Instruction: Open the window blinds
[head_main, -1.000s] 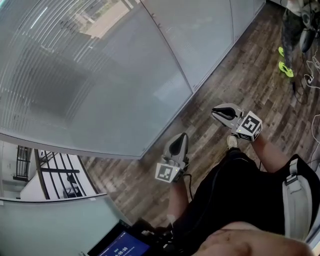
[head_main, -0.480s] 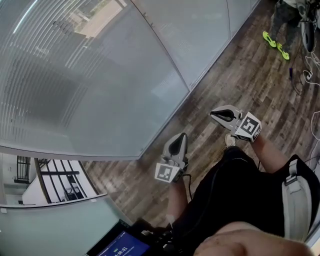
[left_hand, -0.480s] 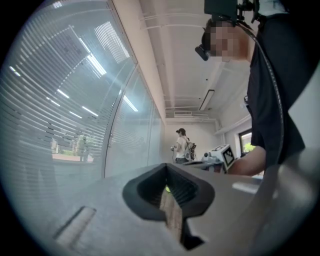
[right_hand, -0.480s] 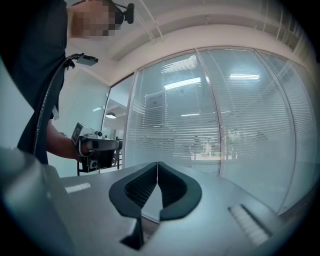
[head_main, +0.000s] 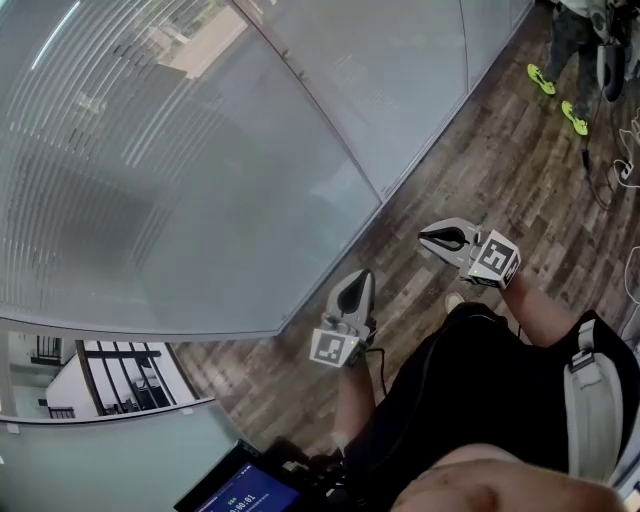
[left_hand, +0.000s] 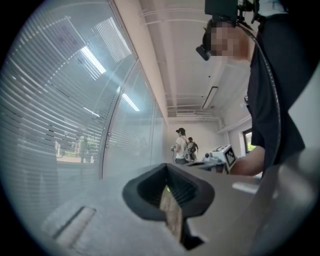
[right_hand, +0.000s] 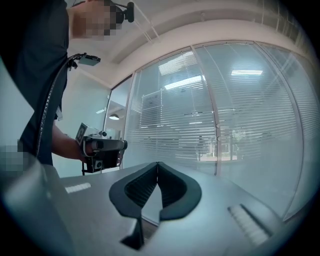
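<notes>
Head view: the left hand-held gripper (head_main: 354, 285) is pointing toward the glass wall (head_main: 300, 130). The right hand-held gripper (head_main: 430, 239) is hovering near it on the right, aimed sideways. Both are hanging over the wooden floor (head_main: 480, 170). The window blinds (head_main: 110, 110) are showing as horizontal slats through the glass at upper left, well apart from both grippers, so the glass is standing in the way. A bystander (head_main: 578, 35) in neon-green shoes is standing at the top right corner, with cables (head_main: 625, 165) lying on the floor nearby. A lit screen (head_main: 235, 492) is peeking in at the bottom edge, and a dark railing (head_main: 110, 372) is showing at lower left.

Left gripper view: the jaws are pressing together at the tips and pinching nothing. The blinds are filling the left side behind the glass. Two people (left_hand: 182, 145) are standing far down the hall, just beside the glass wall. The right hand-held gripper is showing on the right, in the wearer's hand.

Right gripper view: the jaws are pressing together here too, with nothing between them. The blinds are spreading across the centre and right behind glass panels, and a vertical frame post (right_hand: 214, 120) is splitting the panels. The left hand-held gripper is showing on the left, held level.
</notes>
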